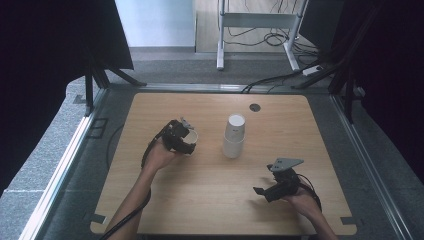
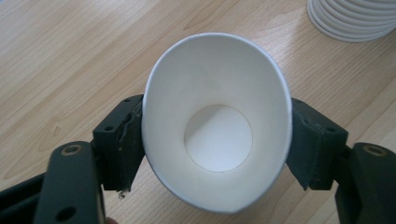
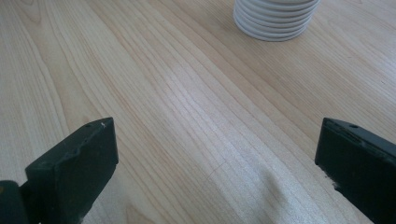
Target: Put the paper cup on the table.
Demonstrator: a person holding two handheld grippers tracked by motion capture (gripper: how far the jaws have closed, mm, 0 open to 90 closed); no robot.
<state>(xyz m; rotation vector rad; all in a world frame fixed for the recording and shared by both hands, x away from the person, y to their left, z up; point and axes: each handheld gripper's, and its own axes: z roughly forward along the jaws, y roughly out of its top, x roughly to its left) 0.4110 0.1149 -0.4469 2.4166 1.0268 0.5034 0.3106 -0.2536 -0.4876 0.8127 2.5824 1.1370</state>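
Observation:
A stack of white paper cups (image 1: 234, 135) stands upside down near the middle of the wooden table (image 1: 210, 190). Its rims show at the top of the left gripper view (image 2: 352, 18) and of the right gripper view (image 3: 276, 18). My left gripper (image 1: 187, 140) is shut on a single white paper cup (image 2: 217, 121), squeezed oval between the jaws, its open mouth facing the camera. It hovers left of the stack. My right gripper (image 1: 263, 186) stands open over bare wood at the front right, with nothing between its wide-apart jaws.
A round dark cable hole (image 1: 255, 107) sits near the table's far edge. Metal frame rails (image 1: 75, 145) run along both sides. A white table leg (image 1: 220, 35) and cables (image 1: 270, 37) lie on the floor beyond.

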